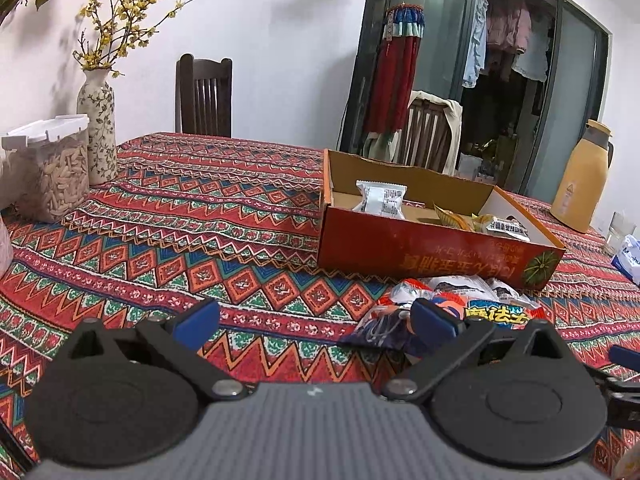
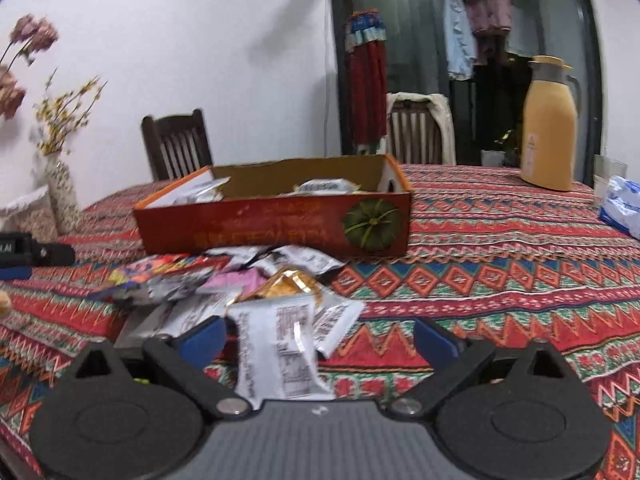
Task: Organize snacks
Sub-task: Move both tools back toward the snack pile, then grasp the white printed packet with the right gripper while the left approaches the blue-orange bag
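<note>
1. Cardboard box [image 1: 436, 250], red-orange outside, open top, on desk [image 1: 200, 208] w/ patterned cloth. Contents: white snack packet [image 1: 380, 199] at one end; yellow-orange packet [image 1: 454, 221] and a white printed packet [image 1: 506, 227] toward the other end. In the right wrist view a cardboard divider shows inside; packets on both sides of it.
2. Clear plastic tub [image 1: 54, 170], white lid on, full of pale seeds/grain; far left of desk, beside item 3.
3. Floral vase [image 1: 98, 132], upright, holding yellow blossom branches.
4. Yellow thermos jug [image 1: 580, 178], upright, lid on; contents not visible. Far right of desk.
5. Loose snack pile [image 2: 240, 284] on desk, just in front of box, outside it. Mixed white, pink, gold, multicolour packets.
6. Left gripper [image 1: 316, 322]: jaws wide apart, holding nothing, cloth between them; right fingertip at edge of pile.
7. Right gripper [image 2: 318, 340]: jaws apart, no grip; long white packet [image 2: 280, 354] lies between fingers, nearer the left one.
8. Blue-white pack [image 2: 622, 204], right edge of desk.
</note>
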`<state>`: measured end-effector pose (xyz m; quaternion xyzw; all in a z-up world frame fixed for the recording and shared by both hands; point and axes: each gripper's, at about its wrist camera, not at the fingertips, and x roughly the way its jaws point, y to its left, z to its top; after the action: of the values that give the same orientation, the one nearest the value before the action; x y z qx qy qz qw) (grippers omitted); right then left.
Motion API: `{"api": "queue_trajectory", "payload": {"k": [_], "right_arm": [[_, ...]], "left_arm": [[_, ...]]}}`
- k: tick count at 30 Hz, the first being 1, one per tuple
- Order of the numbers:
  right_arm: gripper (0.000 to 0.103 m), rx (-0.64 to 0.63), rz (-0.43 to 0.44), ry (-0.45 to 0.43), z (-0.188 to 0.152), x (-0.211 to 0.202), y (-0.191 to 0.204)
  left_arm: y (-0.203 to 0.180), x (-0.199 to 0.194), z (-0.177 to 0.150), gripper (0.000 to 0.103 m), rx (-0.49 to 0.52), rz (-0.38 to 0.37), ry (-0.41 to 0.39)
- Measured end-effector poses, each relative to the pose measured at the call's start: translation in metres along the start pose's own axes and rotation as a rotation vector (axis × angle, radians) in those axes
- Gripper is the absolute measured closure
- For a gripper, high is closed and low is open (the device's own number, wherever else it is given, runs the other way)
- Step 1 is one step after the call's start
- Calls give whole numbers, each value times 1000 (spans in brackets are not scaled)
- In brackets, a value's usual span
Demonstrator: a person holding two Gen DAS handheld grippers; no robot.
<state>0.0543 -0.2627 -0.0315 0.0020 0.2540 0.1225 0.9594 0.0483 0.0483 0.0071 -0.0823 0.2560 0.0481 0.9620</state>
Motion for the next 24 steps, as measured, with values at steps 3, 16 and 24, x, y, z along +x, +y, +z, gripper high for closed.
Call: {"api": "queue_trajectory", "payload": {"k": [3,16,24], "right_arm": [[29,-31,20,48,3,12,7],[63,-6,29,-4,10,6,0],[63,6,-77,-84,27,12,-29]], "left_arm": [[0,-3,1,0,1,1,-2],[-17,3,10,0,-1,11,24],[-47,22,24,0,-20,32,99]]}}
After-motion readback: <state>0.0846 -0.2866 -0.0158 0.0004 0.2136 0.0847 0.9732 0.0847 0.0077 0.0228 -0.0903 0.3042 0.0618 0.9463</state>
